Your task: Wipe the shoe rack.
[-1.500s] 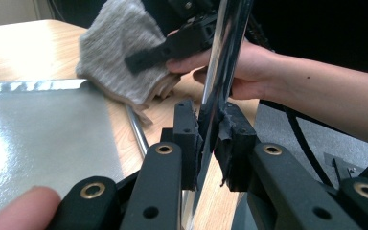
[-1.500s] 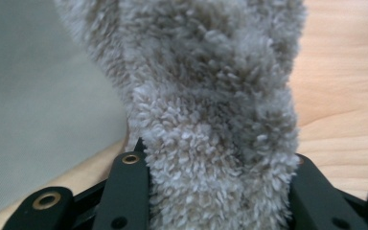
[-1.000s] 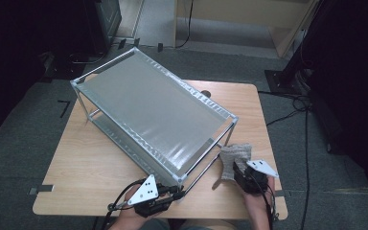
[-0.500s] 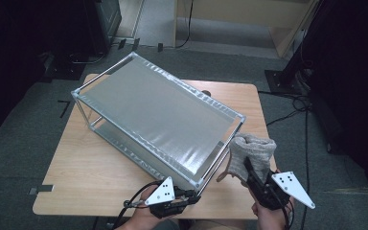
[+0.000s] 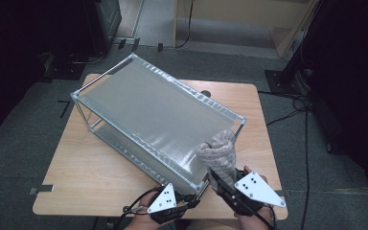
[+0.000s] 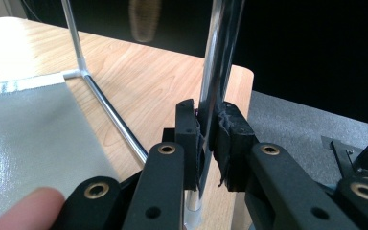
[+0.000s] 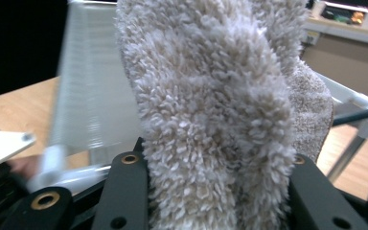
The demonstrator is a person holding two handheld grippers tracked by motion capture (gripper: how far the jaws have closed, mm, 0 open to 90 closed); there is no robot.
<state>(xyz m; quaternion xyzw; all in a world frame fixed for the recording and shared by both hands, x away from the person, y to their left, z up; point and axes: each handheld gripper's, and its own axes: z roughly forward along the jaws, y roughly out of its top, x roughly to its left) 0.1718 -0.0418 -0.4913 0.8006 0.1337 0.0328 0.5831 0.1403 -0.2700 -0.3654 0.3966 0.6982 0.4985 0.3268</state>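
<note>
A: What is the left gripper doing?

B: Its fingers are pinched on the upright metal post at the near corner of the rack. From above, that gripper sits at the near edge of the bench, right at the rack's corner.

A: And the rack itself?

B: It stands slantwise on the bench, a silver frame with a grey fabric shelf on top and another below.

A: Where is the towel?

B: The beige towel is bunched up in the right gripper, lifted off the bench, with its top just over the near right end of the rack's upper shelf. In the right gripper view the towel bulges between the two fingers, which squeeze it from both sides.
</note>
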